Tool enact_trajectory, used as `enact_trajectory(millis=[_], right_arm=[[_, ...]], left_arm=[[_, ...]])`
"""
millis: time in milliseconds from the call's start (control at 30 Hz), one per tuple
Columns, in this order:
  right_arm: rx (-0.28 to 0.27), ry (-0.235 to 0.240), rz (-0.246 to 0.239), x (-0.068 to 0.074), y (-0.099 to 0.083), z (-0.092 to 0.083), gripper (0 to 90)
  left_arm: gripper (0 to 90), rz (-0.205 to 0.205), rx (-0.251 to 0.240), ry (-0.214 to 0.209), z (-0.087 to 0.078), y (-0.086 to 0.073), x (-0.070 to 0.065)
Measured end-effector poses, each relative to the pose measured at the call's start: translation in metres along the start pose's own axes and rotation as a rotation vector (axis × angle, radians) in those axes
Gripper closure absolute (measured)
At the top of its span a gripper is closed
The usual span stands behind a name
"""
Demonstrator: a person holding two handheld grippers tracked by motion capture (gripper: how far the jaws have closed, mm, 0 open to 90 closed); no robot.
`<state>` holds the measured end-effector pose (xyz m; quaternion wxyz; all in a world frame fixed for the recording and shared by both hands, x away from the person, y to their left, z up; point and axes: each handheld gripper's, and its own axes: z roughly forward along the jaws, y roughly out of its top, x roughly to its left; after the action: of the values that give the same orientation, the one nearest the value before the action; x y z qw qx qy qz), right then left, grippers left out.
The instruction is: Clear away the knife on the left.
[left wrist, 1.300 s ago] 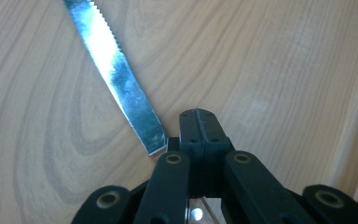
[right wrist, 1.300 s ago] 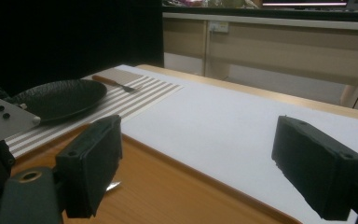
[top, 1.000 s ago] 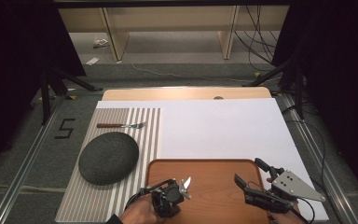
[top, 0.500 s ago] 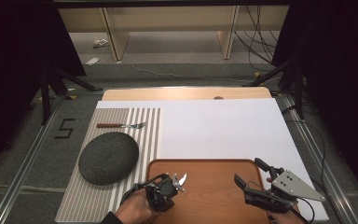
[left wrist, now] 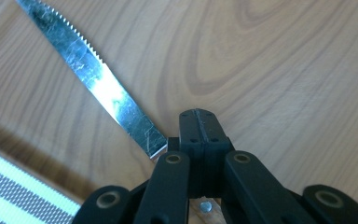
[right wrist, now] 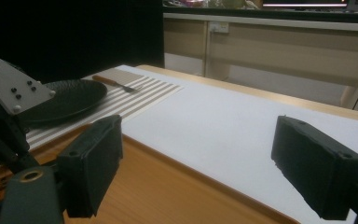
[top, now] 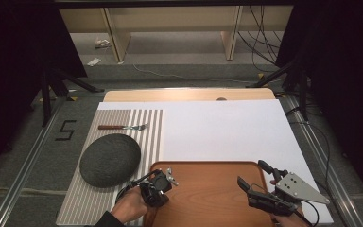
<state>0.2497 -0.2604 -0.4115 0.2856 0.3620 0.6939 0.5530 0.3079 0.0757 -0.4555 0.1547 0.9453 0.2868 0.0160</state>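
Here, knife [left wrist: 103,84] between left fingers [left wrist: 199,135].

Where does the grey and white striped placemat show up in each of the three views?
High view: grey and white striped placemat, left of centre, under the dark round plate.
Left gripper view: bottom left corner, below the serrated knife.
Right gripper view: left of centre.
Shared landmark: the brown wooden tray.
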Motion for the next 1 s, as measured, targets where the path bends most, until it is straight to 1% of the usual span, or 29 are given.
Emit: enact_trajectory(millis=[300, 467, 533, 567, 600, 867, 1000], right_arm=[[-0.003, 0.002, 0.001, 0.000, 0.000, 0.000, 17.4], [-0.001, 0.002, 0.000, 0.000, 0.000, 0.000, 17.4], [-0.002, 0.003, 0.000, 0.000, 0.000, 0.000, 17.5], [-0.002, 0.002, 0.000, 0.000, 0.000, 0.000, 17.4], [-0.003, 0.003, -0.001, 0.000, 0.000, 0.000, 17.4], [-0.003, 0.004, -0.002, 0.000, 0.000, 0.000, 17.4], [-0.004, 0.004, -0.001, 0.000, 0.000, 0.000, 17.4]], left_arm=[[89.5, -0.025, 0.007, 0.002, -0.002, -0.006, 0.008], [89.5, -0.036, 0.014, 0.006, -0.003, -0.008, 0.010], [89.5, -0.033, 0.016, 0.004, -0.003, -0.009, 0.011], [89.5, -0.042, 0.015, 0.007, -0.003, -0.010, 0.011], [89.5, -0.043, 0.017, 0.007, -0.004, -0.010, 0.012], [89.5, -0.058, 0.020, -0.009, -0.005, -0.014, 0.015], [89.5, -0.058, 0.017, -0.007, -0.007, -0.014, 0.015]])
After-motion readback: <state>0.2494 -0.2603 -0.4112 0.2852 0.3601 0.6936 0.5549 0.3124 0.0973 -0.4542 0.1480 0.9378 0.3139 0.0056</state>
